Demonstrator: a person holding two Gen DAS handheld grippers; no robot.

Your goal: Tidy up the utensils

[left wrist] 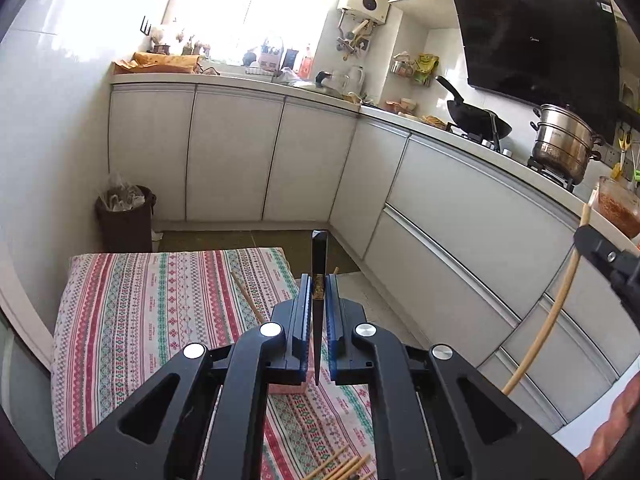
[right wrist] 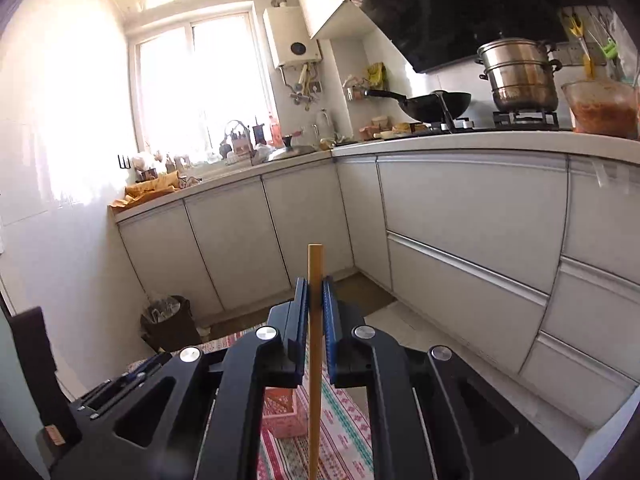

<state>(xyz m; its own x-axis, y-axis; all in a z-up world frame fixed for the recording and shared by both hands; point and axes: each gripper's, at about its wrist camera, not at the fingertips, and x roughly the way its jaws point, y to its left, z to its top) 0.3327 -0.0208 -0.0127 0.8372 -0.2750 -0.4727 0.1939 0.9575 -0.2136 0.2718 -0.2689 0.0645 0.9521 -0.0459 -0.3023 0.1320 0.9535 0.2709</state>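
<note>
My left gripper [left wrist: 319, 286] is shut on a black chopstick [left wrist: 319, 256] that stands upright between the jaws, above the table with the striped cloth [left wrist: 160, 300]. My right gripper [right wrist: 316, 292] is shut on a tan wooden chopstick [right wrist: 315, 268], also upright. The right gripper and its tan chopstick also show in the left wrist view [left wrist: 560, 308] at the right edge. A pink crate [right wrist: 280, 412] sits on the cloth below both grippers and also shows in the left wrist view [left wrist: 286, 389]. Loose wooden chopsticks [left wrist: 344, 466] lie on the cloth near the front; another one [left wrist: 246, 296] lies further back.
White kitchen cabinets [left wrist: 440, 220] run along the back and right. On the counter stand a black wok [left wrist: 476, 116], a steel steamer pot [left wrist: 564, 140] and a bowl of red food [left wrist: 618, 208]. A dark bin [left wrist: 126, 216] stands in the left corner of the floor.
</note>
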